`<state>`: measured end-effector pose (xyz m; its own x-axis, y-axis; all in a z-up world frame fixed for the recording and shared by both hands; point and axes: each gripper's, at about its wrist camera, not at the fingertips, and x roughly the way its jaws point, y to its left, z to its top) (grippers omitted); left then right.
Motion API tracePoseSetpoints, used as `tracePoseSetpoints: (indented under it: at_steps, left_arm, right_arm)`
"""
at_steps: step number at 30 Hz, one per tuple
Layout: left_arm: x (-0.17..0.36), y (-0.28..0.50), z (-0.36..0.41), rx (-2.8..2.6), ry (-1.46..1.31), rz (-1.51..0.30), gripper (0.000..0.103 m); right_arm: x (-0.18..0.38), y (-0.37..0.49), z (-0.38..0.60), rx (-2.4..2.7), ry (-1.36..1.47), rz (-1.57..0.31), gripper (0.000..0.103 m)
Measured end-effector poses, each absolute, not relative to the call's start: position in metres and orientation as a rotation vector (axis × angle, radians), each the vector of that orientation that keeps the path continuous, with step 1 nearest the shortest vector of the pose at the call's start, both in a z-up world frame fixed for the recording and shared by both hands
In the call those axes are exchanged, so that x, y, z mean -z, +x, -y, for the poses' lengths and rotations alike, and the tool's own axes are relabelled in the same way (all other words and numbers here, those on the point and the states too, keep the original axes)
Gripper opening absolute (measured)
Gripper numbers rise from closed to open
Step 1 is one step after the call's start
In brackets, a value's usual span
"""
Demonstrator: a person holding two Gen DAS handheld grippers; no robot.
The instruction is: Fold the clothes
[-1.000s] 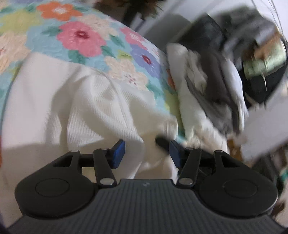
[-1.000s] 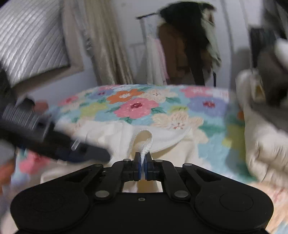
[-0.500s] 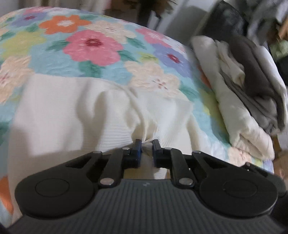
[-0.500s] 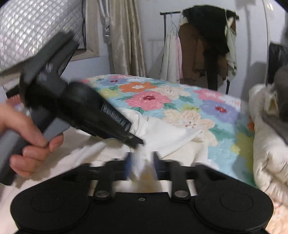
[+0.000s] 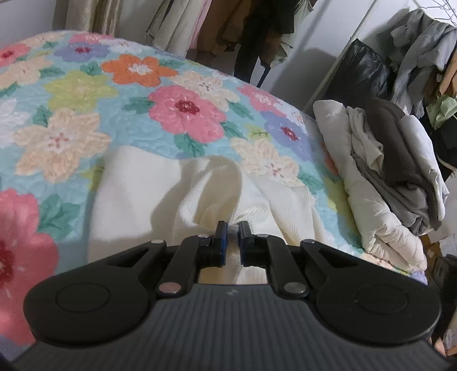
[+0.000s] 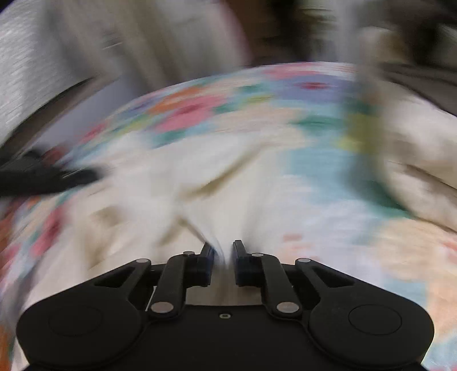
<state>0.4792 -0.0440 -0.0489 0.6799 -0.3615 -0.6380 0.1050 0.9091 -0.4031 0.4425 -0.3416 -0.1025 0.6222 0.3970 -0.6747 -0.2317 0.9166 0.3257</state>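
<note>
A cream knit garment (image 5: 160,194) lies on the floral bedspread (image 5: 94,94). My left gripper (image 5: 232,228) is shut on a raised fold of this garment near its front edge. The right wrist view is heavily blurred by motion. There my right gripper (image 6: 222,248) has its jaws narrowly apart with a strip of the cream garment (image 6: 200,182) between them. The left gripper (image 6: 42,177) shows as a dark blur at the left of that view.
A pile of cream, grey and white folded clothes (image 5: 380,177) sits at the bed's right edge. Beyond the bed hang clothes on a rack (image 5: 228,25), and a black bag (image 5: 360,74) stands by the wall.
My left gripper closed on the cream garment and lifted its fold. My right gripper opened slightly from fully shut and is swinging fast; its view has gone blurred.
</note>
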Motion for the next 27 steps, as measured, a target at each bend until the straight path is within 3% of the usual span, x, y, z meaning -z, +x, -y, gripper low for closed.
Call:
tracePoseSetpoints:
  at_steps: [2, 3, 5, 7, 9, 11, 16, 19, 21, 26, 27]
  left_arm:
    - [0.048, 0.473, 0.037, 0.259, -0.346, -0.78, 0.008]
    - [0.047, 0.471, 0.033, 0.254, -0.344, -0.778, 0.008]
    - [0.046, 0.465, 0.026, 0.244, -0.34, -0.775, 0.008]
    - [0.045, 0.459, 0.019, 0.235, -0.336, -0.772, 0.008]
    - [0.043, 0.453, 0.012, 0.225, -0.331, -0.769, 0.008]
    - [0.042, 0.447, 0.005, 0.215, -0.327, -0.766, 0.008]
    - [0.047, 0.424, -0.027, 0.2, -0.314, -0.782, 0.008]
    - [0.057, 0.41, -0.046, 0.165, -0.27, -0.814, 0.008]
    - [0.064, 0.403, -0.058, 0.152, -0.289, -0.83, 0.008]
    - [0.066, 0.392, -0.071, 0.151, -0.308, -0.809, 0.008]
    - [0.065, 0.393, -0.069, 0.15, -0.307, -0.806, 0.008]
  right_arm:
    - [0.103, 0.441, 0.35, -0.273, 0.242, -0.797, 0.005]
    - [0.098, 0.437, 0.348, -0.243, 0.204, -0.76, 0.007]
    - [0.084, 0.426, 0.337, -0.215, 0.099, -0.665, 0.023]
    - [0.071, 0.415, 0.331, -0.295, 0.072, -0.554, 0.029]
    - [0.064, 0.408, 0.323, -0.44, 0.094, -0.502, 0.053]
    - [0.065, 0.407, 0.31, -0.5, 0.051, -0.511, 0.058]
    - [0.074, 0.411, 0.285, -0.538, 0.001, -0.529, 0.059]
    - [0.073, 0.42, 0.278, -0.563, 0.057, -0.533, 0.067]
    - [0.076, 0.431, 0.274, -0.587, 0.172, -0.601, 0.072]
    - [0.103, 0.447, 0.27, -0.748, 0.563, -0.759, 0.072]
    - [0.103, 0.443, 0.264, -0.776, 0.534, -0.757, 0.07]
